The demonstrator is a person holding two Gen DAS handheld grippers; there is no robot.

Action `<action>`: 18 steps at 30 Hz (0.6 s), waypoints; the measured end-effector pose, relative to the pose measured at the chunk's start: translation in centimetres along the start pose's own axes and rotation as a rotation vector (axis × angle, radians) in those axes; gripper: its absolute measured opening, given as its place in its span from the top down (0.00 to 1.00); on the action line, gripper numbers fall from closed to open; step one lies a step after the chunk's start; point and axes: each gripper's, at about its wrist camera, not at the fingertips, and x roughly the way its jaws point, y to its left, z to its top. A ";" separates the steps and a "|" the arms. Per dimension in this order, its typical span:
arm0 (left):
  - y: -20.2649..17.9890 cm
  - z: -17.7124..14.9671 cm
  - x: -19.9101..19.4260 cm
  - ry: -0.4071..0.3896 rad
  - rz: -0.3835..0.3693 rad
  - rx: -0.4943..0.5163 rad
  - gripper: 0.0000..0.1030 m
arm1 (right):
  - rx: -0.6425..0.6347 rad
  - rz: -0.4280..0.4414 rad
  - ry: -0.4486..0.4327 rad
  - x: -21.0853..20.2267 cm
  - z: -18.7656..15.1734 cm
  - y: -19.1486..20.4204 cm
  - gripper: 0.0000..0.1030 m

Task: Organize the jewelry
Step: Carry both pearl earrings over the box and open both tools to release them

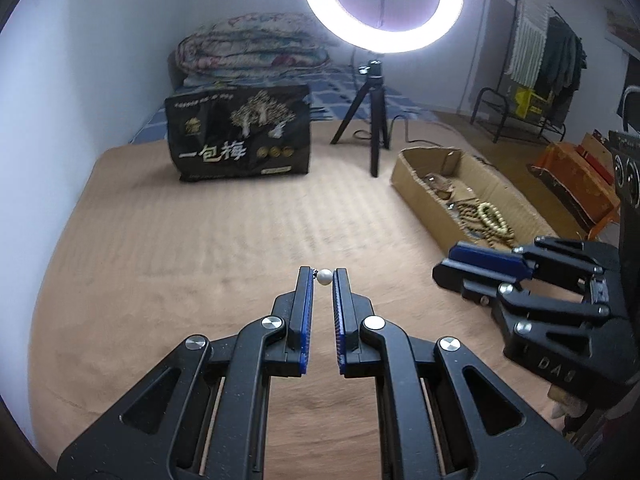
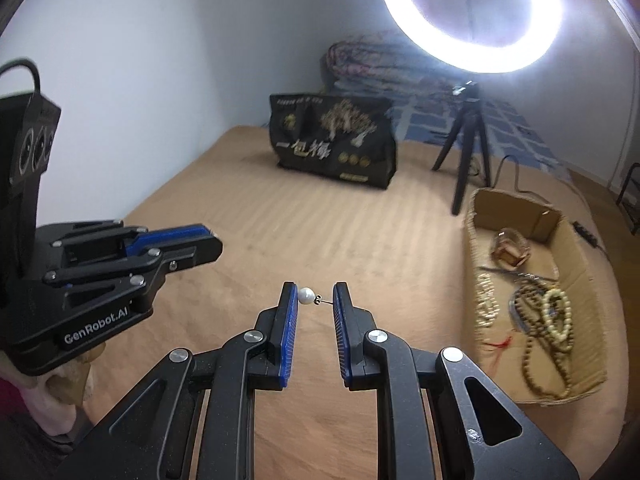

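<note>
My left gripper (image 1: 324, 276) is shut on a white pearl earring (image 1: 324, 277) held at its fingertips above the tan bed cover. My right gripper (image 2: 314, 296) is shut on a second pearl earring (image 2: 307, 295), pearl against the left finger and its metal post touching the right finger. Each gripper shows in the other's view: the right one (image 1: 480, 264) at the right, the left one (image 2: 192, 240) at the left, both side on. A cardboard box (image 2: 558, 220) to the right holds bead strands (image 2: 554, 312) and other jewelry; it also shows in the left wrist view (image 1: 436, 160).
A black snack bag (image 1: 240, 136) stands at the back of the tan cover (image 1: 200, 240). A ring light (image 1: 384, 4) on a small black tripod (image 1: 374, 120) stands beside it, with a cable behind. A folded quilt (image 1: 252, 48) lies beyond. An orange box (image 1: 576, 176) sits far right.
</note>
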 end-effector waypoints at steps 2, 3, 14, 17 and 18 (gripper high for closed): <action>-0.8 0.3 -0.1 -0.005 -0.011 0.007 0.92 | 0.006 -0.018 -0.018 -0.8 0.2 -0.8 0.84; -1.2 0.4 -0.1 -0.007 -0.016 0.011 0.92 | 0.017 -0.027 -0.030 -1.3 0.3 -1.4 0.84; -5.8 1.7 0.1 -0.025 -0.070 0.053 0.92 | 0.103 -0.093 -0.102 -5.1 1.1 -6.6 0.84; -6.8 2.0 0.4 -0.024 -0.083 0.055 0.92 | 0.125 -0.105 -0.115 -5.8 1.3 -8.0 0.84; -7.1 2.2 0.5 -0.024 -0.088 0.054 0.92 | 0.136 -0.109 -0.120 -6.1 1.3 -8.7 0.84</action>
